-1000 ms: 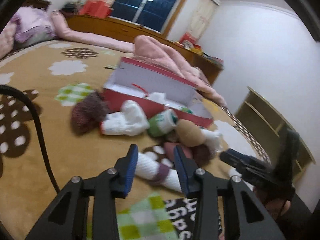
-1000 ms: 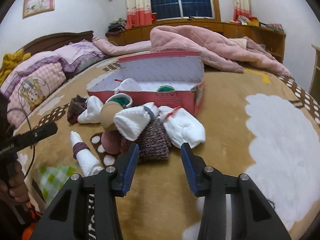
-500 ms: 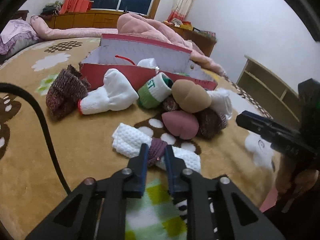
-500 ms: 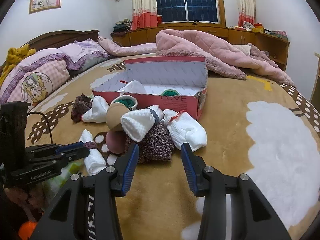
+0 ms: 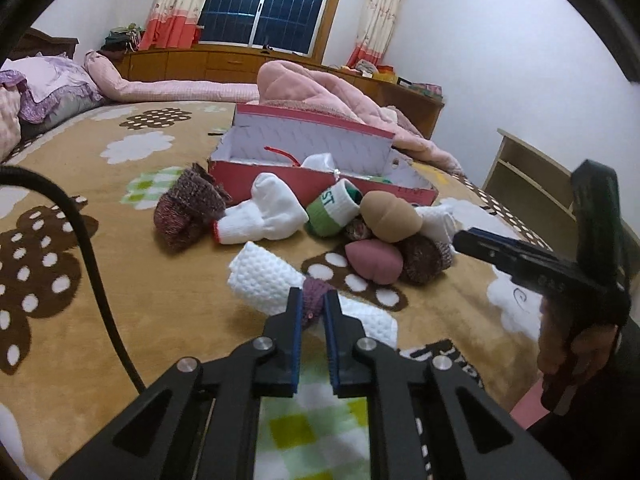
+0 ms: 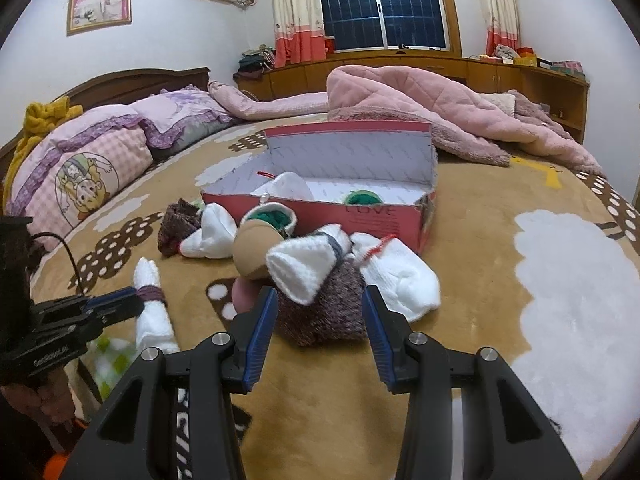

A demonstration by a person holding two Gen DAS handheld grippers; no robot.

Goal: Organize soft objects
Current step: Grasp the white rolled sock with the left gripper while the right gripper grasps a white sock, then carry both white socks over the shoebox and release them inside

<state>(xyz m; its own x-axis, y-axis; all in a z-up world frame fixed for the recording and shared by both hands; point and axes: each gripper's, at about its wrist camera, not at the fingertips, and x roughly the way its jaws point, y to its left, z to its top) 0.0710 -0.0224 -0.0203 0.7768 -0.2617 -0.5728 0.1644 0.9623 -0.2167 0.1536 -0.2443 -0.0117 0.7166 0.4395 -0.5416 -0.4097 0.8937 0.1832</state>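
Note:
A white knit roll with a purple band [image 5: 264, 280] lies on the tan blanket; it also shows in the right wrist view [image 6: 154, 308]. My left gripper [image 5: 311, 304] is shut on the purple band at its middle. A pile of rolled socks sits before an open red box [image 5: 320, 152]: a maroon knit roll [image 5: 184, 212], a white sock [image 5: 268, 212], a green-and-white roll [image 5: 334, 208], a tan roll [image 5: 390, 216], a pink roll [image 5: 374, 260]. My right gripper [image 6: 318, 300] is open, just short of a maroon knit roll [image 6: 324, 304] under a white roll [image 6: 308, 268].
The box [image 6: 360, 208] holds a white sock and a green roll. A pink quilt [image 6: 440, 104] lies behind it, pillows [image 6: 92, 160] at the left. A black cable [image 5: 92, 264] crosses the left wrist view. A wooden shelf [image 5: 532, 188] stands right of the bed.
My left gripper came down over the white roll and closed on its purple band. My right gripper edged forward toward the sock pile, still open.

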